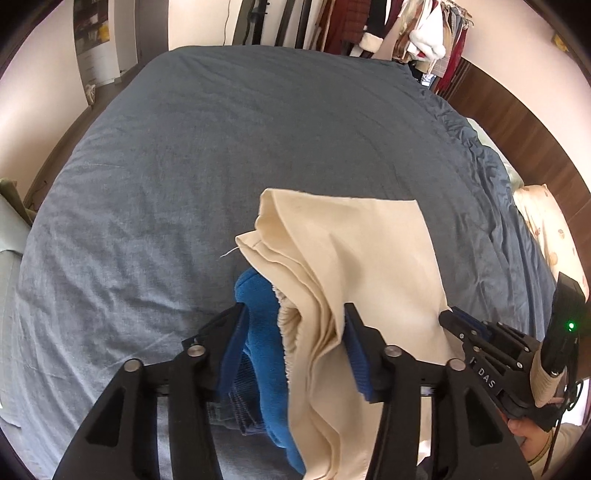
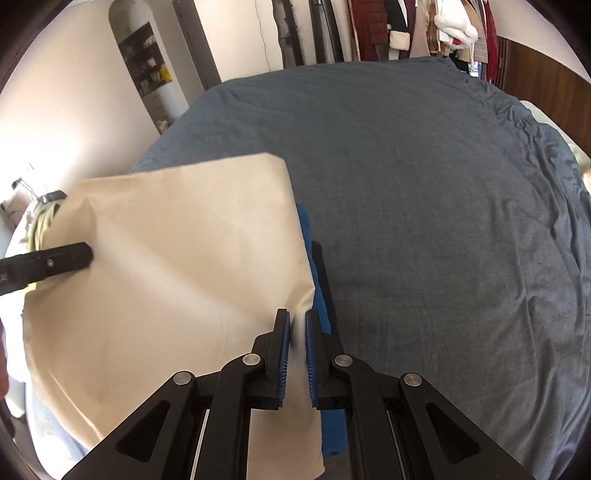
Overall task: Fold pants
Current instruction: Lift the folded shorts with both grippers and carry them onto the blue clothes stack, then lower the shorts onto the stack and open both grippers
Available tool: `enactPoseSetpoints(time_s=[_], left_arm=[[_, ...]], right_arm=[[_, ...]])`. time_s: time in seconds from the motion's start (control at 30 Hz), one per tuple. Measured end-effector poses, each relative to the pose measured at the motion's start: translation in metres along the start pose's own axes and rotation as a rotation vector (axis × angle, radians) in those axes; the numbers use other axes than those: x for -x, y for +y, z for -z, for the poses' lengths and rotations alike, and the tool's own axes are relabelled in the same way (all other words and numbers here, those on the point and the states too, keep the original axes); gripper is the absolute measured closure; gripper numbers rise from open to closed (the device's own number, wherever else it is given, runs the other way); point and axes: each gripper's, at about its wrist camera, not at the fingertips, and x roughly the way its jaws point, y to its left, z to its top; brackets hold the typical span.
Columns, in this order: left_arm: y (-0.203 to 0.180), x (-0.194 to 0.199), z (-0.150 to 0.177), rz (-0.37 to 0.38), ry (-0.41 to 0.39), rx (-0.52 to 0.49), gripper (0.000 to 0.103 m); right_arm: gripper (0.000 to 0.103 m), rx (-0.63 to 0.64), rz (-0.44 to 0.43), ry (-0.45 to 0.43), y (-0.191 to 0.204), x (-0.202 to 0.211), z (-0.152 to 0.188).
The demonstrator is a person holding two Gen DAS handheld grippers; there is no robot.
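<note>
Cream pants (image 1: 354, 266), already doubled into several layers, held just above the near edge of a bed covered by a grey-blue duvet (image 1: 229, 155), over a blue garment (image 1: 266, 350) lying beneath them. The step in hand appears to be lowering the folded bundle onto the pile at that near edge. The right gripper (image 2: 297, 325) is clenched on the pants' right-hand fold, its blue pads nearly meeting with cloth pinched between them. The left gripper (image 1: 295, 325) stands about half open: the gathered layers hang between its jaws, the cloth brushing the right-hand pad, but the pads do not press together on it, so this side reads as released. The next move likely calls for letting go on the right too, then drawing both tongs back clear so that the layers settle without dragging askew. Hanging clothes (image 1: 406, 33) line the far wall.
</note>
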Motion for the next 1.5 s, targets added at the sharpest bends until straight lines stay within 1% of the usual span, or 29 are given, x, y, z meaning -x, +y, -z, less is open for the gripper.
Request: enactPoseSetpoints(time_s=[0.07,0.17,0.2,0.27,0.33,0.37,0.47,0.53,0.6,0.63,0.7,0.73,0.77,0.8,0.87,0.93,0.97,1.03,1.07,1.1,1.13,1.17,1.2,1.23,1.27,1.3,1.37,1.47,1.5], left_arm=[[0.001,0.002,0.001,-0.013,0.0,-0.011,0.051],[0.005,0.006,0.002,-0.058,0.002,-0.007,0.041],[0.006,0.007,0.002,-0.071,0.001,-0.01,0.038],[0.003,0.011,0.001,-0.095,-0.002,-0.039,0.038],[-0.003,0.014,0.001,-0.123,-0.003,-0.081,0.038],[-0.005,0.017,0.001,-0.126,-0.006,-0.091,0.038],[-0.005,0.029,-0.001,-0.144,-0.02,-0.085,0.039],[-0.002,0.037,-0.001,-0.184,-0.034,-0.065,0.036],[0.001,0.043,0.001,-0.216,-0.041,-0.033,0.037],[0.001,0.047,0.002,-0.237,-0.051,-0.028,0.037],[0.001,0.058,0.005,-0.331,-0.08,-0.047,0.037],[-0.001,0.063,0.007,-0.394,-0.092,-0.061,0.038],[-0.003,0.069,0.009,-0.435,-0.099,-0.079,0.038],[-0.007,0.076,0.013,-0.437,-0.107,-0.105,0.038],[-0.019,0.088,0.021,-0.373,-0.116,-0.13,0.038],[-0.032,0.096,0.031,-0.277,-0.105,-0.126,0.038],[-0.042,0.1,0.036,-0.216,-0.108,-0.13,0.038],[-0.062,0.103,0.048,-0.137,-0.124,-0.154,0.04],[-0.075,0.103,0.055,-0.083,-0.13,-0.181,0.04],[-0.084,0.1,0.06,-0.043,-0.131,-0.204,0.042],[-0.096,0.093,0.067,0.0,-0.115,-0.243,0.048],[-0.108,0.086,0.068,0.007,-0.101,-0.271,0.053],[-0.116,0.078,0.072,0.004,-0.091,-0.298,0.067],[-0.122,0.071,0.076,0.003,-0.084,-0.315,0.076],[-0.126,0.062,0.08,0.001,-0.069,-0.333,0.079],[-0.129,0.054,0.083,-0.003,-0.055,-0.345,0.081],[-0.135,0.041,0.088,-0.011,-0.057,-0.381,0.083],[-0.139,0.027,0.094,-0.027,-0.053,-0.413,0.083],[-0.14,0.02,0.097,-0.046,-0.045,-0.43,0.083]], right_arm=[[0.095,0.003,0.035,0.015,-0.002,-0.002,0.001],[0.095,-0.009,0.096,0.04,-0.005,-0.004,0.004],[0.095,-0.017,0.12,0.063,-0.007,-0.007,0.004],[0.095,-0.057,0.142,0.122,-0.018,-0.015,0.007],[0.095,-0.084,0.159,0.14,-0.023,-0.016,0.006],[0.092,-0.091,0.168,0.135,-0.024,-0.014,0.004],[0.091,-0.099,0.174,0.104,-0.022,-0.004,-0.001],[0.088,-0.096,0.16,0.082,-0.017,0.004,-0.002],[0.074,-0.078,0.141,0.055,-0.011,0.014,-0.004],[0.073,-0.069,0.133,0.044,-0.009,0.016,-0.008],[0.072,-0.055,0.109,0.024,-0.002,0.025,-0.008],[0.072,-0.046,0.097,0.02,0.0,0.028,-0.007],[0.072,-0.033,0.087,0.019,0.002,0.031,-0.006],[0.071,-0.017,0.081,0.017,0.004,0.033,-0.005],[0.07,0.005,0.063,0.012,0.006,0.037,-0.002],[0.07,0.007,0.025,0.001,0.005,0.042,0.0],[0.07,0.008,0.003,0.0,0.002,0.043,0.002],[0.07,0.011,-0.046,0.003,0.0,0.047,0.007],[0.07,0.023,-0.069,0.002,-0.001,0.049,0.01],[0.07,0.038,-0.089,0.006,-0.002,0.05,0.013],[0.07,0.064,-0.108,0.006,-0.002,0.052,0.016],[0.071,0.111,-0.123,-0.003,0.0,0.054,0.021],[0.076,0.142,-0.128,-0.009,0.003,0.056,0.024],[0.082,0.179,-0.135,-0.012,0.004,0.058,0.028],[0.091,0.199,-0.145,-0.011,0.005,0.059,0.03],[0.092,0.212,-0.159,-0.005,0.005,0.059,0.033],[0.093,0.21,-0.197,0.014,0.003,0.057,0.036],[0.094,0.214,-0.229,0.022,0.004,0.051,0.039],[0.094,0.209,-0.243,0.032,0.004,0.047,0.04]])
